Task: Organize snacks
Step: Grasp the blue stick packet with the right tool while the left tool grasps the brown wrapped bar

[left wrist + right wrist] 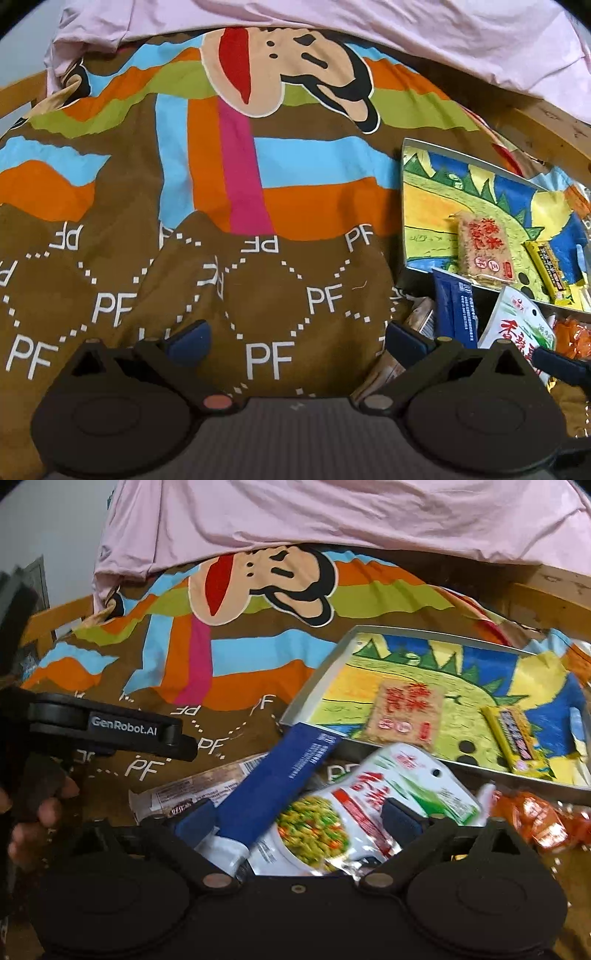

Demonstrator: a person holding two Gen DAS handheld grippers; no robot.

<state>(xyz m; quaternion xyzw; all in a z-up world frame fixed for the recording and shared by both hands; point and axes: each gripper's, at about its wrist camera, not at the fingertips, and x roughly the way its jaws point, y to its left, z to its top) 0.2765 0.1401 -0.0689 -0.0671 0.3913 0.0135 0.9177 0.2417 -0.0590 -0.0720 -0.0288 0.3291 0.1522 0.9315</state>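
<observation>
Between wide right fingers point(299, 821): white pouch point(354, 812), blue packet point(273, 782); left fingers point(295, 336) wide, empty.

Left wrist view: low over the patterned cloth point(258, 229), facing forward toward the pink fabric point(369, 33) at the far edge; left gripper point(299, 338) fingers fill the bottom of frame. Tray point(410, 206) off to the right of the fingers, cut by the frame edge.

Right wrist view: equally low, facing the same way, very near the snack pile; green-and-white pouch point(354, 812) and blue packet point(273, 779) directly between and ahead of the right gripper point(299, 821) fingers. Tray point(317, 690) ahead-right.

Shared: cloth, pink fabric, tray with its two snacks, blue packet point(454, 314), pouch point(517, 325). Left gripper point(110, 731) body appears at left of right view.
</observation>
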